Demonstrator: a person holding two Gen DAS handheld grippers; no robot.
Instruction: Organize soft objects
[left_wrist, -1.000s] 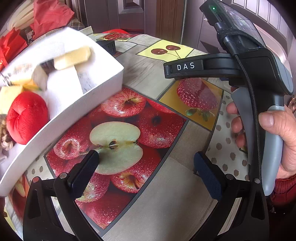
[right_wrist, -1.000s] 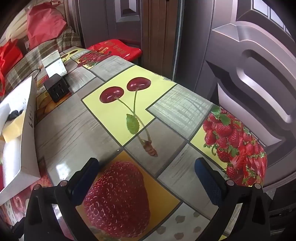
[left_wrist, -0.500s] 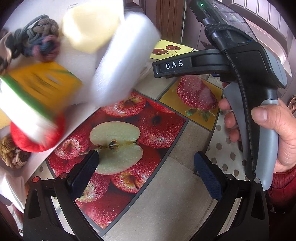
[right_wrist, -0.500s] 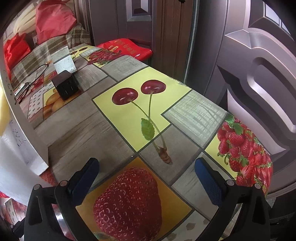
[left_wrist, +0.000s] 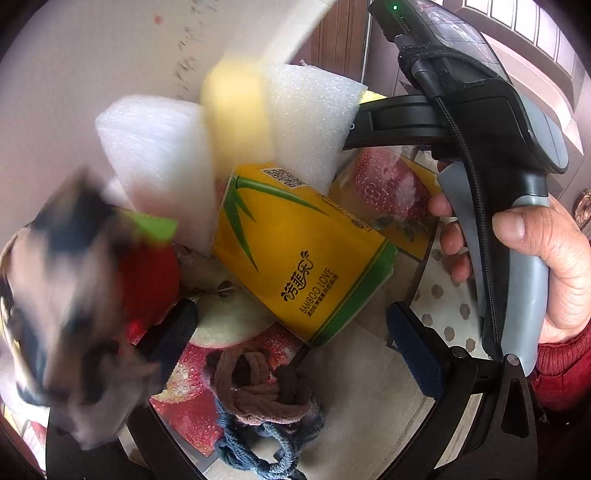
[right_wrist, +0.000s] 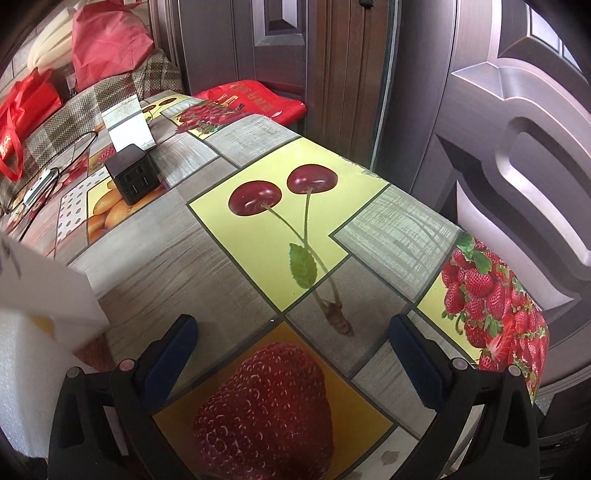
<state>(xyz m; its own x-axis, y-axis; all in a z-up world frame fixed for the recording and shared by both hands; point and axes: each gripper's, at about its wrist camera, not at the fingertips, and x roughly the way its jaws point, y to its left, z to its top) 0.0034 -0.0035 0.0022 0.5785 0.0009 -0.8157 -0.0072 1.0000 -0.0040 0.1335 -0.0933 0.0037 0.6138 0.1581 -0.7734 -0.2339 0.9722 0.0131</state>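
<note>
In the left wrist view a white box (left_wrist: 92, 66) is tipped over the table and soft things spill out. A yellow tissue pack (left_wrist: 299, 254) lies in front of my left gripper (left_wrist: 291, 339), which is open and empty. White foam pieces (left_wrist: 310, 122), a blurred yellow sponge (left_wrist: 236, 110), a red plush ball (left_wrist: 147, 280) and a blurred patterned cloth thing (left_wrist: 66, 302) tumble down at left. A brown and blue knotted rope (left_wrist: 262, 406) lies between my left fingers. My right gripper (right_wrist: 295, 354) is open and empty over the strawberry print; white foam (right_wrist: 33, 373) and the box edge (right_wrist: 44, 288) show at its left.
The table carries a fruit-print cloth (right_wrist: 266, 236). A black charger cube (right_wrist: 133, 179) with cables and a white card (right_wrist: 127, 127) stand far left. Dark doors (right_wrist: 509, 147) rise close behind the table's right edge. The hand-held right gripper (left_wrist: 491, 155) stands right of my left one.
The white box has tipped further over and its contents have fallen out onto the table in front of my left gripper. The tissue pack and rope have landed. Both grippers stayed open.
</note>
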